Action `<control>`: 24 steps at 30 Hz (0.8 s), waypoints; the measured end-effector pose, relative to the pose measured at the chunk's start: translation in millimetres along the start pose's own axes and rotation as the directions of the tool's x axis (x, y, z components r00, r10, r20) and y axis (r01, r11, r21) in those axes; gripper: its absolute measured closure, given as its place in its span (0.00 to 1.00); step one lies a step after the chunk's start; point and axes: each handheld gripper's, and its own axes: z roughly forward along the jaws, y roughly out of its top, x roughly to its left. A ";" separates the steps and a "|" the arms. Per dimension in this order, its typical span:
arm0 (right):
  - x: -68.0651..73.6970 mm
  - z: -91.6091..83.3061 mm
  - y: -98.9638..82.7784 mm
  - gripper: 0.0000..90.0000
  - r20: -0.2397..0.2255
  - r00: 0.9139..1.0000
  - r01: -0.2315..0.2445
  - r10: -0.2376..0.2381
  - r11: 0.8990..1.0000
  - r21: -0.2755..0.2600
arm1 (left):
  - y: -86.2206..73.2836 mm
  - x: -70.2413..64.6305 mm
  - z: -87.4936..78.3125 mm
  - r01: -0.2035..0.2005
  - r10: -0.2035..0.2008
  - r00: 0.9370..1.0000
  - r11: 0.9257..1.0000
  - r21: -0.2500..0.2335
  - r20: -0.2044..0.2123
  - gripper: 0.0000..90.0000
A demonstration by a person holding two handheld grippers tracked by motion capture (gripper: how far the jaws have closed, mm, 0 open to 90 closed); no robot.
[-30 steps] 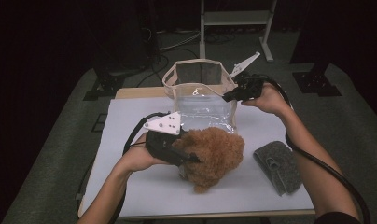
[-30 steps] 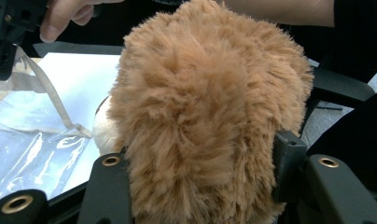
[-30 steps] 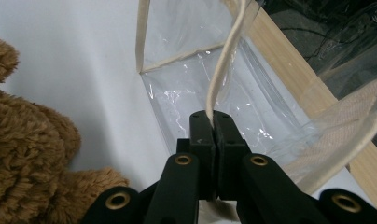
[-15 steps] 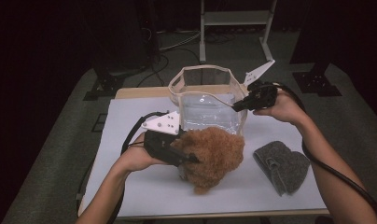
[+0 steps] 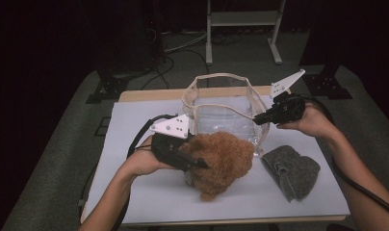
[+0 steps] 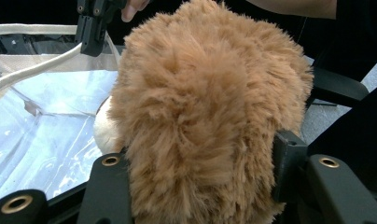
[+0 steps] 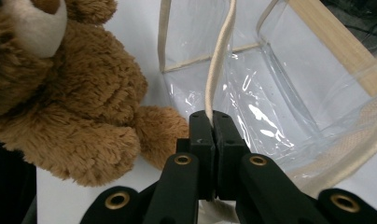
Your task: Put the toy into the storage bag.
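Our left tongs point(image 5: 198, 163) grip the teddy bear point(image 5: 226, 161) just before the clear bag point(image 5: 226, 113), whose handle point(image 7: 219, 60) our right tongs point(image 5: 256, 120) pinch.

Dark lab, cables point(image 5: 175, 47) on floor, metal stand point(image 5: 243, 19)

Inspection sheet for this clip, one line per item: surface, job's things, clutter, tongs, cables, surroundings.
Surface: white tabletop, wooden far edge.
Job's things: fluffy brown teddy bear lying before clear plastic tote bag with cream rope handles.
Clutter: folded grey cloth at the right.
Tongs: left tongs clamp the bear; right tongs shut on a rope handle.
Cables: black cable trails from left tongs.
Surroundings: grey floor, white metal stand, dark background.
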 end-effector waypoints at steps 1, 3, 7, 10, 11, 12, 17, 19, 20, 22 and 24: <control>0.2 0.8 -0.8 0.97 -0.005 1.000 -0.002 0.002 1.000 -0.004 | -0.2 0.0 0.4 0.004 -0.004 1.000 1.000 -0.001 0.002 0.51; 0.0 1.5 -0.9 0.96 -0.005 1.000 -0.006 0.006 1.000 -0.006 | -0.7 0.7 1.4 0.003 -0.003 1.000 1.000 0.003 0.003 0.51; -1.2 3.4 1.0 0.83 -0.019 1.000 -0.024 0.024 1.000 0.001 | -1.5 1.7 2.3 0.009 -0.009 1.000 1.000 0.000 0.006 0.51; -0.1 3.8 3.7 0.73 -0.022 0.999 -0.029 0.028 1.000 -0.006 | -2.0 2.5 3.3 0.005 -0.005 1.000 1.000 0.005 0.009 0.50; 0.4 2.9 4.9 0.72 -0.022 0.999 -0.031 0.031 0.999 -0.015 | -2.3 2.3 3.7 0.008 -0.008 1.000 1.000 0.004 0.010 0.50; 0.4 2.9 4.9 0.72 -0.022 0.999 -0.031 0.031 0.999 -0.015 | -2.3 2.3 3.7 0.008 -0.008 1.000 1.000 0.004 0.010 0.50; 6.9 -7.9 14.4 0.63 -0.022 1.000 -0.015 0.014 0.998 -0.065 | -3.9 4.2 3.8 0.015 -0.015 1.000 1.000 0.003 0.007 0.50; 12.3 -13.3 18.3 0.59 -0.034 0.999 -0.011 0.008 0.997 -0.081 | -4.3 4.6 4.3 0.018 -0.018 1.000 1.000 0.000 0.007 0.50; 15.6 -15.8 20.5 0.58 -0.042 0.999 -0.005 0.001 0.996 -0.089 | -5.4 6.0 5.1 0.019 -0.019 1.000 1.000 0.003 0.005 0.50; 24.6 -20.6 25.4 0.55 -0.063 0.998 0.014 -0.021 0.994 -0.105 | -6.6 7.7 5.8 0.023 -0.023 1.000 1.000 0.002 0.002 0.50; 35.3 -24.9 30.5 0.52 -0.089 0.995 0.038 -0.049 0.992 -0.118 | -7.2 8.5 6.1 0.025 -0.025 1.000 1.000 0.000 0.001 0.50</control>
